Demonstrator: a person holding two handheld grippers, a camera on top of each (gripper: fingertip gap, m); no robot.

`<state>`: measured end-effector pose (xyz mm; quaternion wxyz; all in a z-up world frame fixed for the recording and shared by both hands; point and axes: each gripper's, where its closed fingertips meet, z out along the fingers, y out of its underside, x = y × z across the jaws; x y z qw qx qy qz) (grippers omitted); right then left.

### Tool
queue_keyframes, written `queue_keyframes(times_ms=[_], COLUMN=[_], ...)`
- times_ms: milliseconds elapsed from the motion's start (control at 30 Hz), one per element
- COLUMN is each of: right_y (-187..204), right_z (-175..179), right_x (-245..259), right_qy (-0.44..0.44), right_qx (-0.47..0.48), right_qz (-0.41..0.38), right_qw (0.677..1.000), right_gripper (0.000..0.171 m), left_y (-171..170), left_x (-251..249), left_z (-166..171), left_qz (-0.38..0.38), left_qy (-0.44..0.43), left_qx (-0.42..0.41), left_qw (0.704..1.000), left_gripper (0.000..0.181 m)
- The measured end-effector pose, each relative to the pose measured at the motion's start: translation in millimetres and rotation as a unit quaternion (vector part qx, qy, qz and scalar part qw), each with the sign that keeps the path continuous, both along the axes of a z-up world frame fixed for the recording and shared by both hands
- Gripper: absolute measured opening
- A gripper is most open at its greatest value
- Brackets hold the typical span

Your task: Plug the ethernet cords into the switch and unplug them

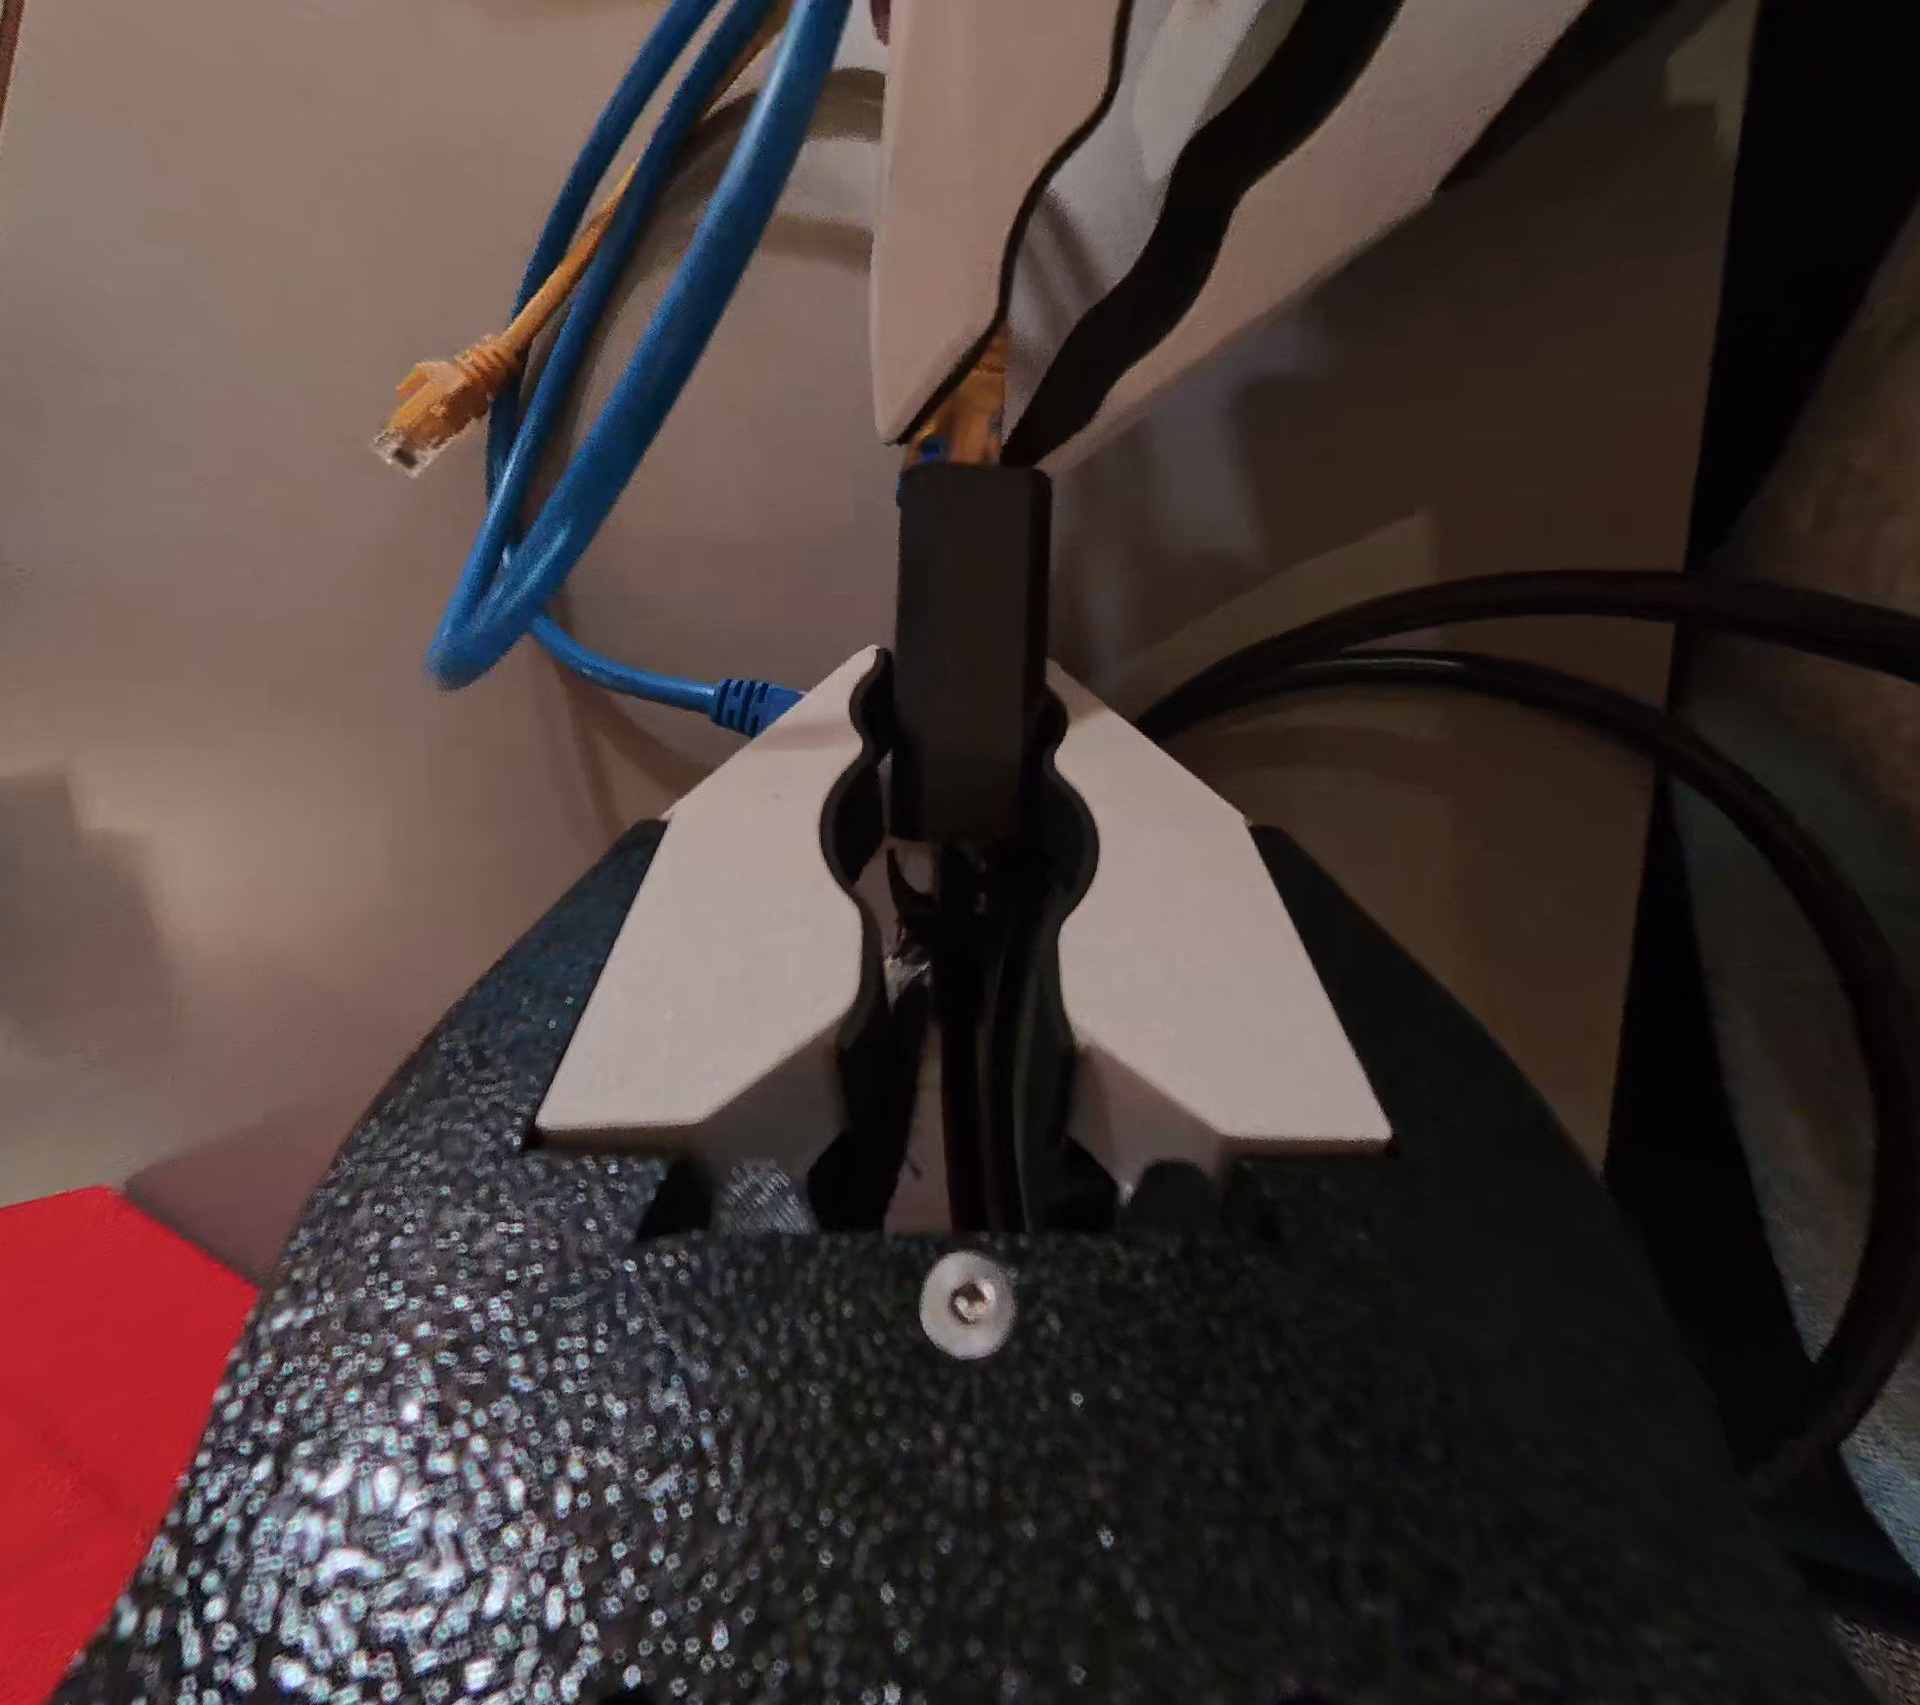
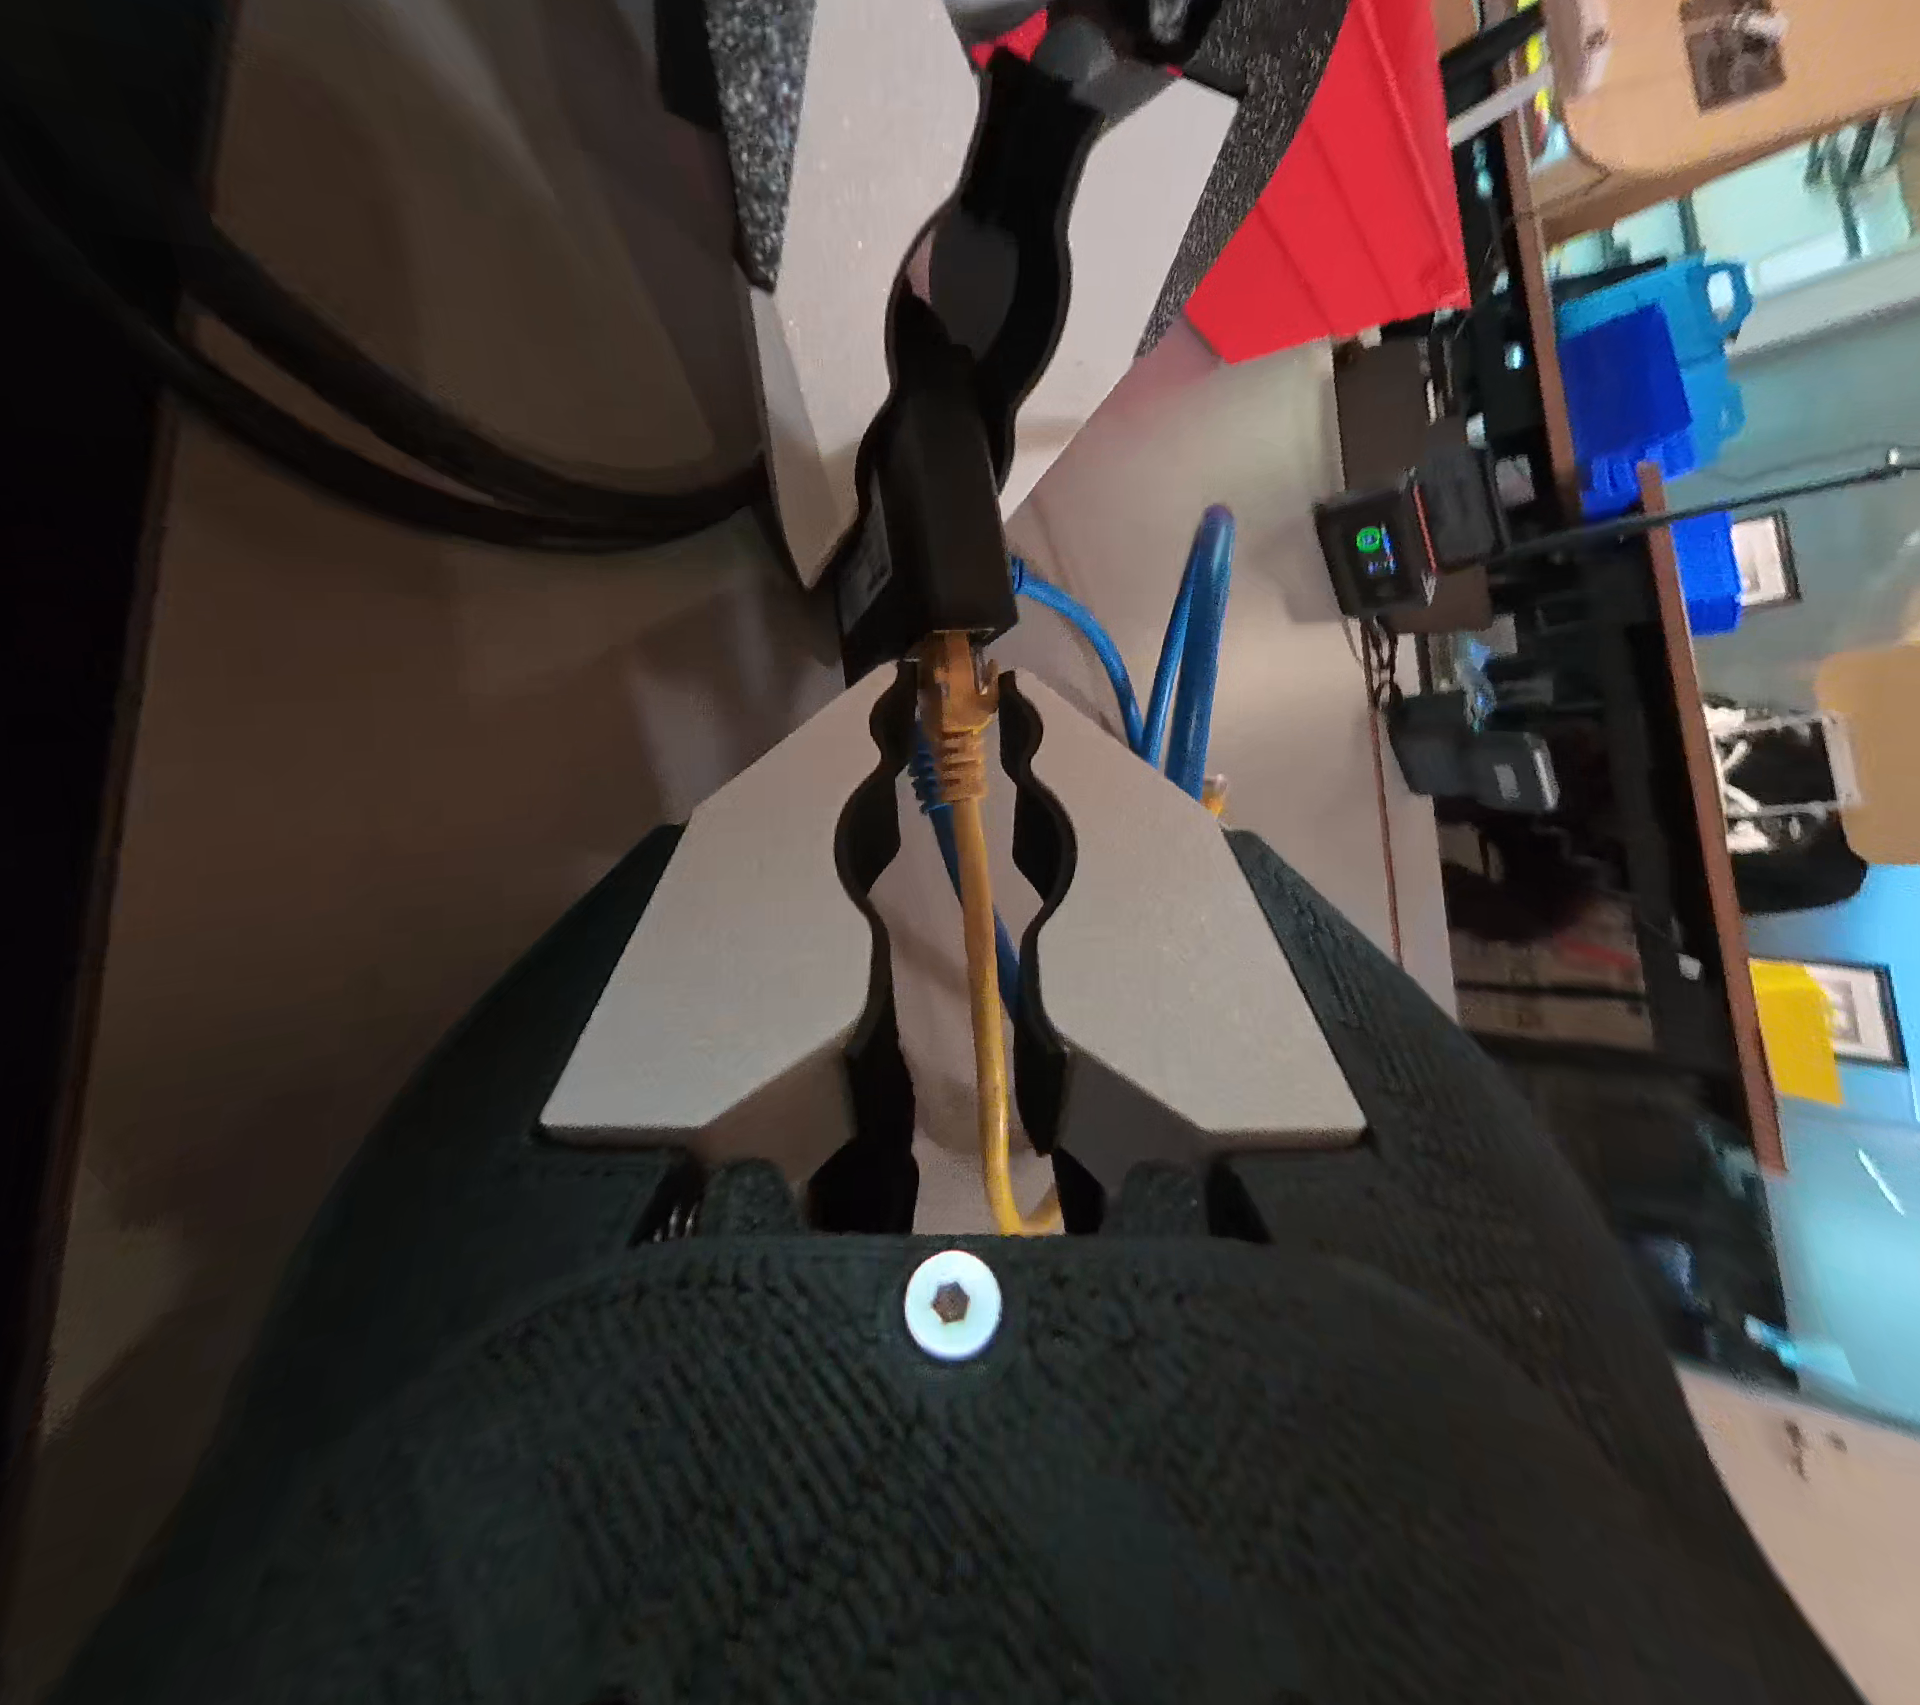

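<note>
My left gripper (image 1: 961, 710) is closed tight on the small black switch (image 1: 968, 616), which stands up out of my fingertips with its port end pointing away from me. My right gripper (image 2: 954, 720) meets it head-on; its fingers sit narrowly apart around the boot of the orange ethernet cord (image 2: 961, 730), touching or nearly so, and I can't tell if they truly pinch it. That cord's plug is seated in the switch's port. The cord's other orange plug (image 1: 436, 408) hangs free beside the coiled blue ethernet cord (image 1: 623, 305), whose blue plug (image 1: 753, 705) lies just left of my left fingers. Black cables (image 1: 1558, 616) loop to the right. A red bin (image 2: 1340, 180) sits behind. A label on the switch's side is too blurred to read
</note>
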<state>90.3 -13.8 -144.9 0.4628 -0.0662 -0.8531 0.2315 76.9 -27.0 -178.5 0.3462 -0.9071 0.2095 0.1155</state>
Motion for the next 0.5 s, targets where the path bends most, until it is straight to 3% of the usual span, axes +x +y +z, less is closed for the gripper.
queue_keyframes(times_ms=[267, 500], right_y=[1.1, -1.8], right_z=[-3.4, -3.5], right_x=[-0.5, -1.2], right_qy=[-0.071, -0.039], right_qx=[-0.011, 0.027], right_qz=[-0.083, -0.058], right_qw=[0.994, 0.997], right_gripper=[0.013, 0.013], left_y=[-2.4, -4.2], left_x=[-1.4, -1.2], left_z=[-0.5, 0.3], left_qz=[0.003, -0.005], left_qy=[0.062, 0.061], left_qx=[-0.027, -0.024], left_qw=[0.998, 0.998], left_gripper=[0.021, 0.021])
